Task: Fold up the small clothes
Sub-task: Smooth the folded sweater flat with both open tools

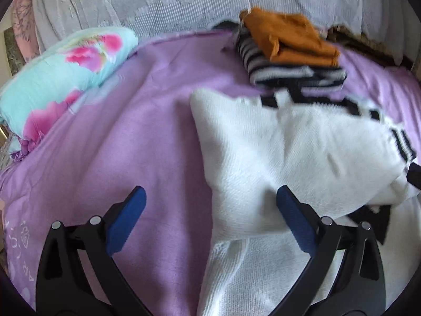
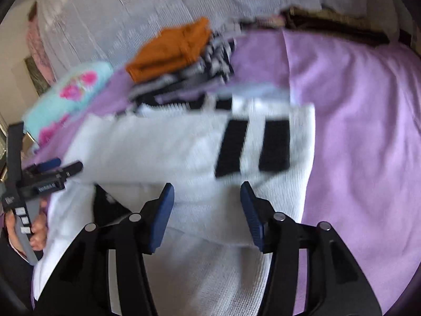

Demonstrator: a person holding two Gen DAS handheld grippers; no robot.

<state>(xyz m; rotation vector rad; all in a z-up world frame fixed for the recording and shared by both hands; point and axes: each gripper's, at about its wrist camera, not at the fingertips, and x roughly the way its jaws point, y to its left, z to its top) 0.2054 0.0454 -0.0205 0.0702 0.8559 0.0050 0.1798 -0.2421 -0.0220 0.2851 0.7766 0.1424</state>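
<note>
Loosely, both tools (image 1: 210,197) (image 2: 208,192) gape empty over the ribbed white knit sweater (image 1: 276,152).

The left gripper (image 1: 210,197) has its jaws spread wide, the blue pads (image 1: 127,221) facing each other with nothing between them. The right gripper (image 2: 208,197) is likewise parted, its pads (image 2: 163,216) apart and gripping nothing. In the right wrist view the left gripper (image 2: 56,167) shows at the left edge, pointing to the right, with a hand (image 2: 36,230) wrapped around its grey handle.
</note>
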